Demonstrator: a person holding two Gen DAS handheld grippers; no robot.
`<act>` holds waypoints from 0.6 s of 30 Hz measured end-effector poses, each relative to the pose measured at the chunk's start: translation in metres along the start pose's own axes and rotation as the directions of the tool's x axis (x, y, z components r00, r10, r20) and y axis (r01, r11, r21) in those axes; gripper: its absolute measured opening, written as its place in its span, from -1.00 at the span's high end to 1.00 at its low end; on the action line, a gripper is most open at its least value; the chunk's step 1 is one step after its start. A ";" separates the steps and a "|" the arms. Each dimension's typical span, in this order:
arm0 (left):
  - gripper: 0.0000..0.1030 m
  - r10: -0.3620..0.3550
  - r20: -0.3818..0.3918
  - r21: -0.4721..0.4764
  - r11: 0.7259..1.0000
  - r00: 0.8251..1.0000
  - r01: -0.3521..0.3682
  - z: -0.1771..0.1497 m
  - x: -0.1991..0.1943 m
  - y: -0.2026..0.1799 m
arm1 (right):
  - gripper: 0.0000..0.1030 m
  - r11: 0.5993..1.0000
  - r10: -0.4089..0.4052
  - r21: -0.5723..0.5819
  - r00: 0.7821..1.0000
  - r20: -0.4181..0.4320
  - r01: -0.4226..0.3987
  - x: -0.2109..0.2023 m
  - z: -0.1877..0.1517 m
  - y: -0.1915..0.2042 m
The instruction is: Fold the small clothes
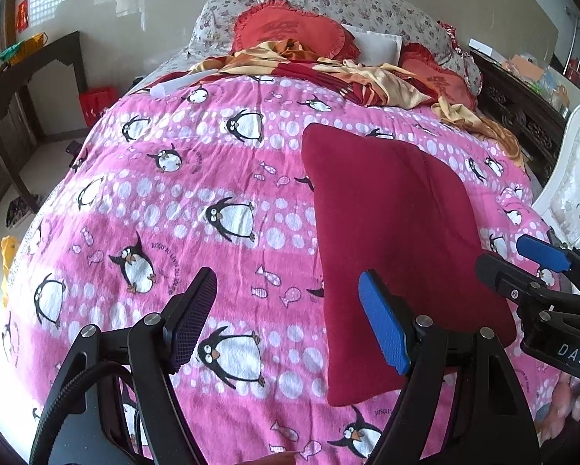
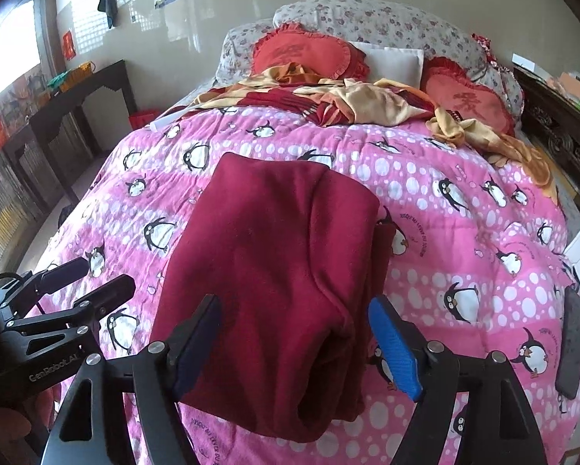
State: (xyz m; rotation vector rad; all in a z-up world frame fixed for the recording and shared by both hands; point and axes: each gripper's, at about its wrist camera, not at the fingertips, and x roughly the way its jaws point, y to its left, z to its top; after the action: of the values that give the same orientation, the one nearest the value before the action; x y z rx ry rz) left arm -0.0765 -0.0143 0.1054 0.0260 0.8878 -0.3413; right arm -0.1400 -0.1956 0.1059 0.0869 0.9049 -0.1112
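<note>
Lettering comes first: "GenRobot.AI" in white runs along the black body of the left gripper as the right wrist camera sees it, and "DAS" shows on the right gripper in the left wrist view. Around several penguins on the pink blanket curls small dark text, partly readable as "JUSQU'AU LEVER DU JOUR". Two red heart-shaped cushions with ruffled edges carry a darker character I cannot read.

A dark red garment lies folded on the blanket, a soft, matte, fleece-like cloth forming a rough oblong. Its long axis runs from the near edge of the bed toward the pillows, leaning slightly left in the right wrist view. A raised fold ridge runs lengthwise down its right half, and the near end shows rounded, stacked layers.

Both grippers stand released, jaws apart and gripping nothing. Each has one ribbed blue pad and one dark pad on black metal fingers. The right gripper hovers above the garment's near end; the left one is above bare blanket just beside its left edge.

A dark phone lies flat near the blanket's right edge.
</note>
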 end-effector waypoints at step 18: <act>-0.48 -0.022 -0.036 0.005 1.000 0.999 0.022 -0.007 0.006 -0.002 | -0.49 1.000 -0.026 -0.007 0.999 -0.038 0.026 0.007 -0.002 -0.001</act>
State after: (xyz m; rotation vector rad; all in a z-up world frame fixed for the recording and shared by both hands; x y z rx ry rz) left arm -0.0789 -0.0173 0.0962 0.0272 0.9232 -0.3645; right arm -0.1376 -0.1964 0.0992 0.0717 0.9444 -0.1314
